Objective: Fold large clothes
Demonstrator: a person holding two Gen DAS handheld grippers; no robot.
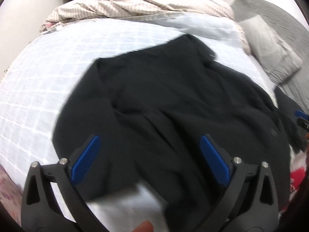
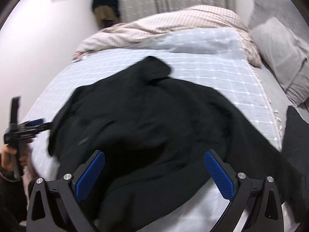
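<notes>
A large black garment (image 1: pixel 164 100) lies spread and rumpled on the pale blue checked bedspread (image 1: pixel 38 81). It also fills the middle of the right wrist view (image 2: pixel 150 119). My left gripper (image 1: pixel 149 141) is open and empty, held above the garment's near edge. My right gripper (image 2: pixel 154 156) is open and empty, above the garment's near part. The left gripper shows at the left edge of the right wrist view (image 2: pixel 29 125). A bit of the right gripper shows at the right edge of the left wrist view (image 1: pixel 302 116).
A striped beige duvet (image 1: pixel 135 5) is bunched at the far end of the bed. A grey pillow (image 1: pixel 270 50) lies at the right on a grey sheet. Another dark cloth (image 2: pixel 295 135) lies at the right. Clothes hang on the far wall (image 2: pixel 105 5).
</notes>
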